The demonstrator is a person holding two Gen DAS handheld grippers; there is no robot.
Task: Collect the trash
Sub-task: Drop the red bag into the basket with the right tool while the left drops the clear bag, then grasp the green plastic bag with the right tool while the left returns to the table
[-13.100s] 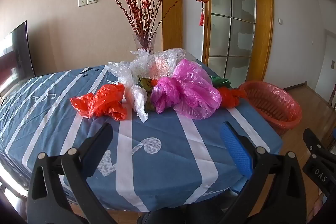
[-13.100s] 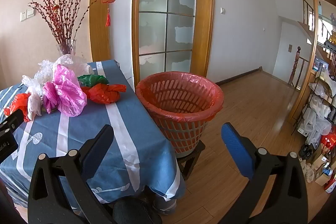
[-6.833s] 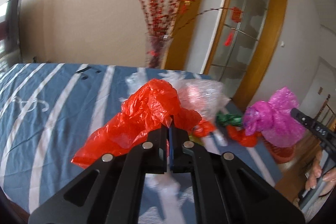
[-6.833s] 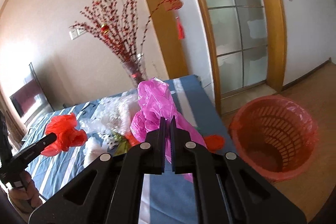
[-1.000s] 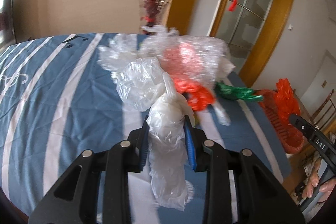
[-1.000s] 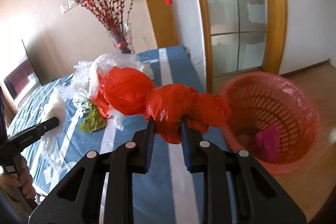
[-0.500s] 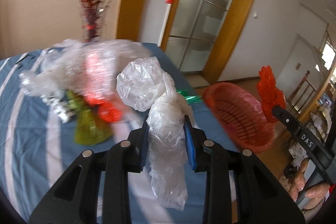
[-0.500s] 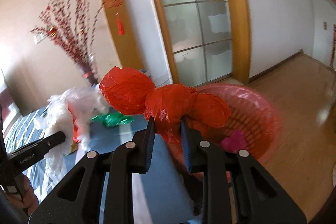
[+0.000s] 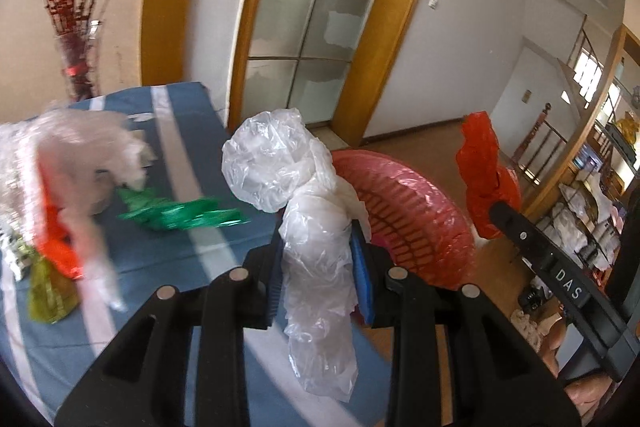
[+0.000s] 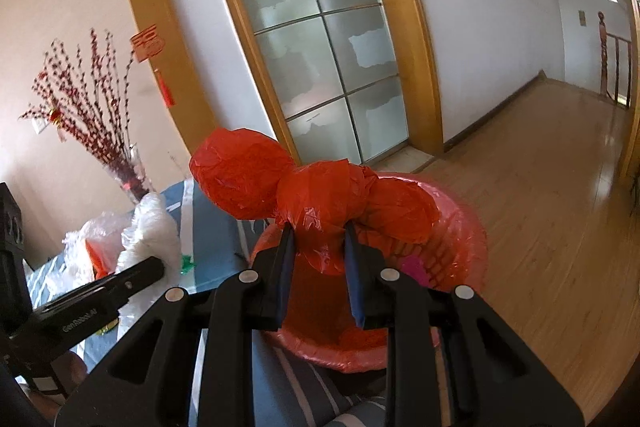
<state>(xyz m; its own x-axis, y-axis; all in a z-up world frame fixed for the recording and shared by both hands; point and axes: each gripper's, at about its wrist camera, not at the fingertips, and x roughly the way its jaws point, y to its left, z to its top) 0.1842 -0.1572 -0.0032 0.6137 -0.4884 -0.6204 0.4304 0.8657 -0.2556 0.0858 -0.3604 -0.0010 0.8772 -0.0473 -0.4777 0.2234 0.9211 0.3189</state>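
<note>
Right now the left gripper (image 9: 322, 259) is clamped on a crumpled clear plastic bag (image 9: 304, 211), its blue pads pressing the bag's middle, so that a puffed knot bulges above the jaws and a loose tail hangs below them. Seen from this gripper's own camera, the bag sits over the near edge of the table with the blue striped cloth (image 9: 176, 131), with the red basket (image 9: 416, 223) just behind it and to the right (a red liner is folded over the basket's rim).

Likewise the right gripper (image 10: 320, 263) is closed on a red plastic bag (image 10: 316, 199), pinching its knotted centre between narrow-set pads; two rounded lobes swell out to either side above the jaws. In the right wrist view that bag hangs directly over the mouth of the basket (image 10: 460, 243), and a scrap of pink plastic (image 10: 414, 269) lies inside against the basket's wall.

Farther out on the cloth, more trash remains: a green bag (image 9: 180, 213) lying flat near the basket side, a blurred heap of clear wrapping (image 9: 76, 155) with something red showing through it, and a yellowish bag (image 9: 48, 295) at the left. Behind the heap stands a glass vase of red-berried branches (image 10: 100, 119), and beyond that a frosted-glass door in a wooden frame (image 10: 320, 39).
</note>
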